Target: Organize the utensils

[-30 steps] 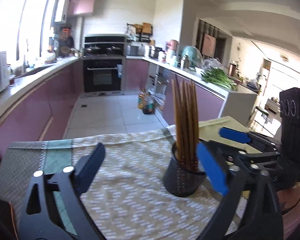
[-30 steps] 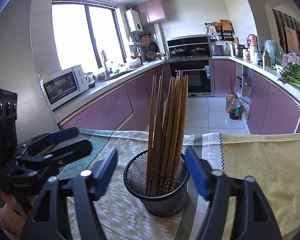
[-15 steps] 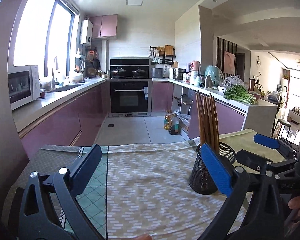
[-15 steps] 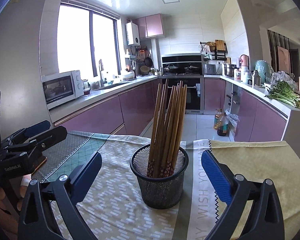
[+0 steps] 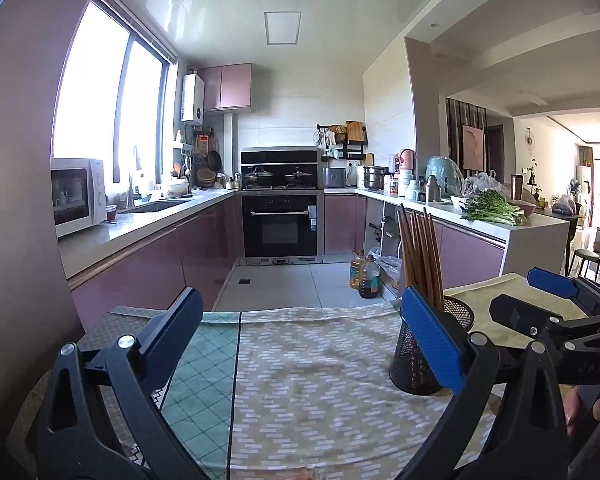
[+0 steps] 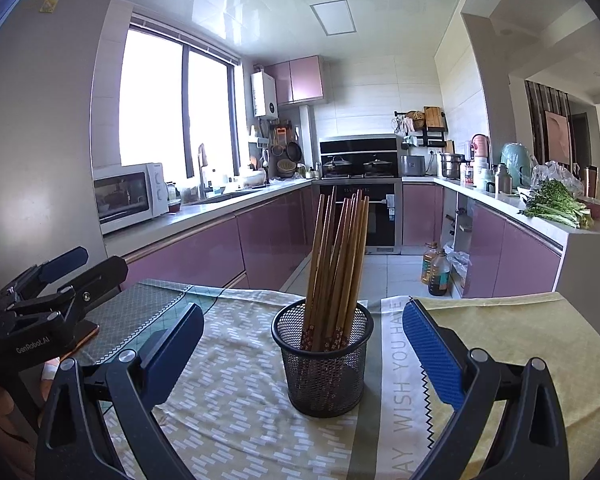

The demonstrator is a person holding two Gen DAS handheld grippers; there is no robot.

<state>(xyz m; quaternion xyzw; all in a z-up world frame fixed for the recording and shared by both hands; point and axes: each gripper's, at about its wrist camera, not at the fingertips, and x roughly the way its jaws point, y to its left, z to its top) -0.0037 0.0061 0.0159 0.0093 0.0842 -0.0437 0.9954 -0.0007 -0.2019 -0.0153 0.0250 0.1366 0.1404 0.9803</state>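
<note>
On the patterned cloth (image 6: 236, 412), I see the mesh holder (image 6: 324, 364) of chopsticks (image 6: 336, 268) upright between my right gripper's (image 6: 300, 344) wide-open, empty jaws, untouched. My left gripper (image 5: 300, 344) gapes empty too; its blue pad (image 5: 432, 340) hides part of the holder.

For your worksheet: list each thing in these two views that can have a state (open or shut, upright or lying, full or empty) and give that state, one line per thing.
Left gripper: open, nothing between its fingers.
Right gripper: open, fingers either side of the mesh holder, not touching it.
Mesh holder: upright on the tablecloth, holding chopsticks.
Chopsticks: standing in the holder, leaning, fanned out.
Oven door: shut.
Microwave door: shut.
</note>
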